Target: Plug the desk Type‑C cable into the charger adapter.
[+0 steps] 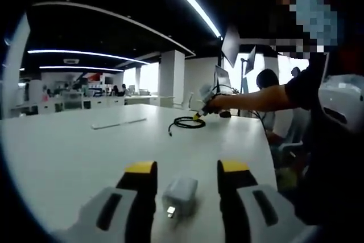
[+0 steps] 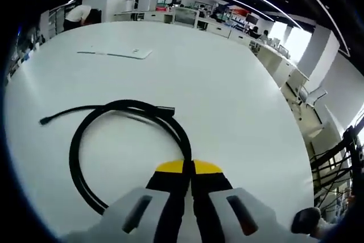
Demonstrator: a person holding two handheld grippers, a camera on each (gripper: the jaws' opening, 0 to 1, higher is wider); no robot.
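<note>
While the left gripper (image 1: 186,170) gapes around a boxy white charger (image 1: 180,195), the right gripper (image 2: 189,168) pinches the looped black cable (image 2: 122,108).

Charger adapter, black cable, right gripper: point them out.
charger adapter (image 1: 181,193), left gripper view, top face of its white body.
black cable (image 2: 73,155), right gripper view, left arc of the coil.
right gripper (image 2: 188,167), right gripper view, between the yellow tips.

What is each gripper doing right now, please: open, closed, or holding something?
Left gripper: open, jaws either side of the white charger adapter on the table, not gripping it.
Right gripper: closed on the black cable coil.
</note>
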